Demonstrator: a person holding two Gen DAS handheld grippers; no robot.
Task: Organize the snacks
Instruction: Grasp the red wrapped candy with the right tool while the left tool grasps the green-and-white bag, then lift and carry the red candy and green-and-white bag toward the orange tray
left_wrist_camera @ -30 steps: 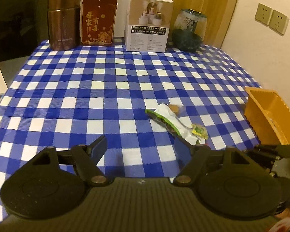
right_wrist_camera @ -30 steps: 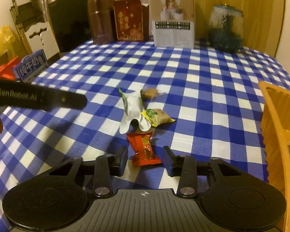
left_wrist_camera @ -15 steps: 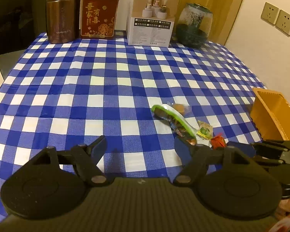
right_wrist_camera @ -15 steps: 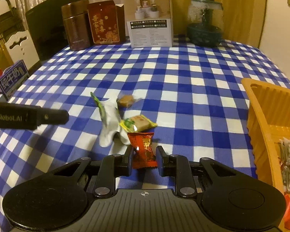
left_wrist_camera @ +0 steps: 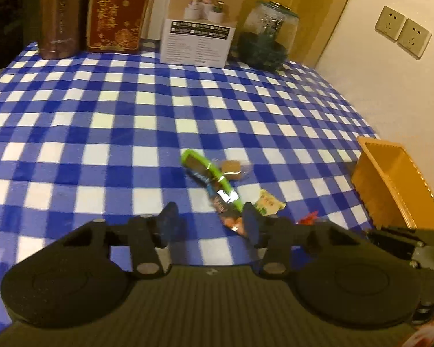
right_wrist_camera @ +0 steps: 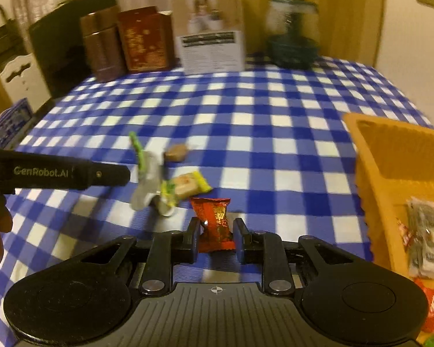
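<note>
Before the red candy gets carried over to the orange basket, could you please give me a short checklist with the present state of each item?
1. Right tool shut on the red candy: ok, both pads press the wrapper.
2. Candy clear of its neighbours: ok, the yellow snack lies apart from it.
3. Room in the orange basket: ok, its far end is bare.
4. Path to the basket: ok, only checked tablecloth between.
5. Left tool out of the way: ok, it is busy at the green packet, its jaws just closing, not yet gripping.
6. Candy lifted off the cloth: cannot tell.
</note>
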